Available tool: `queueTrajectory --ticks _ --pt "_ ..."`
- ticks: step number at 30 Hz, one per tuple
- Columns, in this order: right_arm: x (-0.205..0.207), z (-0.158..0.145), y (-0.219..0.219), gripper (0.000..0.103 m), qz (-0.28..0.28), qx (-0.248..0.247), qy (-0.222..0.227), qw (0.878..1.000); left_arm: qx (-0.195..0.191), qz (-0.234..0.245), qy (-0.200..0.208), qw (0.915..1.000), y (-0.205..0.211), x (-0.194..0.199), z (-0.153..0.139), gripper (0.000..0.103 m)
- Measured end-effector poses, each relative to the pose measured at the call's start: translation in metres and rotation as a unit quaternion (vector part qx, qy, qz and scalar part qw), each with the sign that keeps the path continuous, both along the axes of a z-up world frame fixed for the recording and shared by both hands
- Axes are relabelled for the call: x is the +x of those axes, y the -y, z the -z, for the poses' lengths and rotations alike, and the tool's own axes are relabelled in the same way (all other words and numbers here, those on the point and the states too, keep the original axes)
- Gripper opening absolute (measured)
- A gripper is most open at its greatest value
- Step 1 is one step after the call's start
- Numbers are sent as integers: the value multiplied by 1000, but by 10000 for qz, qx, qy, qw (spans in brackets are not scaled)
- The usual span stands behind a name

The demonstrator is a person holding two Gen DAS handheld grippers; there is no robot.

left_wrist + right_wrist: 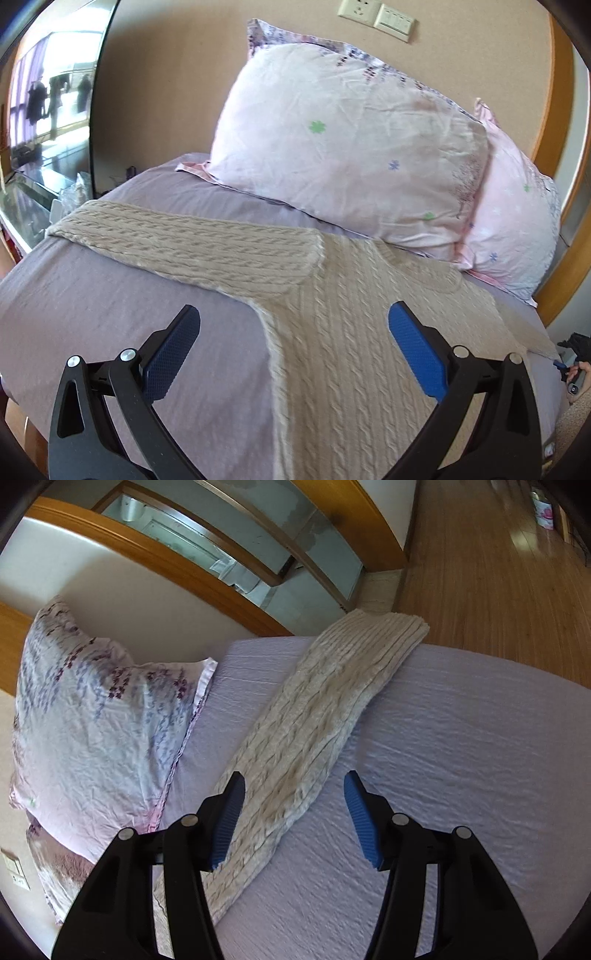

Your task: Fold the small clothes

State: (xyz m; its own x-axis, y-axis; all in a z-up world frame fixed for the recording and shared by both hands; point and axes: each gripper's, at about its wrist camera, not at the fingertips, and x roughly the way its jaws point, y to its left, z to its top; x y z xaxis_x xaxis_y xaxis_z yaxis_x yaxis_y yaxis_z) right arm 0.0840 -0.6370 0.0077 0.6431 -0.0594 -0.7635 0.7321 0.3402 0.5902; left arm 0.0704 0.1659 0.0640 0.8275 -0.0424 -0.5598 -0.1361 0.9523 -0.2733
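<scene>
While the cable-knit sweater lies flat on the lilac bedsheet below the pillows, both left gripper and right gripper hover spread and empty; pinching sheet with knit would likely drag the fold askew

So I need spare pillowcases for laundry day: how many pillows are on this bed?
2. The large floral pillow leans against the headboard wall in front; a second pink pillow sits behind it, mostly covered. More could be hidden outside these views.
</scene>
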Motion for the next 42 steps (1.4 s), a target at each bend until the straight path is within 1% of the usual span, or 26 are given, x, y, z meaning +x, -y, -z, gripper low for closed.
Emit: queueTrajectory --ticks 1,3,5,6,8,10,12,14,17,19,20,21,22,24,25,26,27,28,31,34,36,37,38,39,41,42 --pt "6 2 2 42 70 -52 -89 9999 -21 -92 -8 10000 -9 3 1 102" --pt "13 10 8 12 230 -62 -237 9994 -153 -355 -47 9992 -30 5 5 102" --pt "20 12 12 10 246 -29 -257 9994 -365 -518 -159 9979 -50 6 10 102" --pt "25 4 7 9 211 -210 -332 9990 -506 -553 -210 9970 -61 8 12 102" --pt "39 -30 -25 8 -152 -1084 -247 9937 -626 -726 -231 9951 -81 7 14 102" --pt "57 -70 -74 7 -758 -1765 166 9812 -652 -1010 -87 9927 -100 4 16 102" --pt "75 -106 -137 7 -1515 -2112 728 9629 -580 -1354 35 9891 -117 3 15 102" --pt "90 -134 -215 7 -2446 -2370 1272 9316 -425 -1546 133 9870 -130 5 13 102" --pt "104 -144 -338 7 -3960 -2330 1794 8699 -489 -1736 31 9836 -148 13 16 102" --pt "111 -122 -420 11 -5146 -2032 1671 8161 -800 -1823 -41 9800 -162 16 22 102" --pt "112 -106 -454 17 -5646 -1834 1492 7908 -969 -1905 -77 9769 -169 17 26 102" --pt "110 -91 -480 32 -6029 -1671 1280 7695 -1131 -2019 -97 9728 -177 18 29 102" --pt "107 -81 -495 38 -6240 -1575 1156 7566 -1321 -2118 -110 9683 -185 18 33 102" --pt "102 -77 -495 55 -6204 -1604 1285 7569 -1802 -2203 -123 9586 -202 21 42 99" --pt "98 -79 -487 62 -6080 -1671 1370 7640 -2064 -2220 -129 9529 -209 22 47 93" --pt "95 -82 -475 75 -5910 -1724 1445 7747 -2331 -2231 -132 9464 -218 22 52 87" --pt "91 -86 -463 79 -5753 -1739 1492 7852 -2569 -2260 -156 9395 -225 24 57 85" --pt "91 -88 -448 79 -5615 -1718 1485 7957 -2754 -2293 -196 9334 -232 26 62 81" --pt "91 -88 -413 80 -5234 -1628 1387 8248 -2808 -2432 -131 9284 -249 33 66 74" --pt "88 -83 -384 81 -4969 -1599 1289 8431 -3020 -2555 -154 9183 -266 41 69 62" --pt "86 -80 -373 81 -4866 -1566 1280 8499 -3222 -2708 -229 9068 -278 44 73 44" --pt "83 -79 -368 81 -4836 -1558 1284 8517 -3241 -2822 -340 9023 -282 45 75 21" --pt "79 -80 -364 81 -4829 -1568 1292 8518 -3160 -2881 -399 9031 -281 46 72 9" --pt "80 -78 -363 81 -4833 -1599 1297 8509 -2972 -2828 -344 9113 -274 49 63 9" --pt "78 -81 -360 81 -4823 -1677 1326 8495 -2310 -2392 -139 9430 -242 63 29 8" --pt "79 -83 -359 81 -4811 -1701 1356 8493 -1988 -1987 10 9597 -218 73 11 8"
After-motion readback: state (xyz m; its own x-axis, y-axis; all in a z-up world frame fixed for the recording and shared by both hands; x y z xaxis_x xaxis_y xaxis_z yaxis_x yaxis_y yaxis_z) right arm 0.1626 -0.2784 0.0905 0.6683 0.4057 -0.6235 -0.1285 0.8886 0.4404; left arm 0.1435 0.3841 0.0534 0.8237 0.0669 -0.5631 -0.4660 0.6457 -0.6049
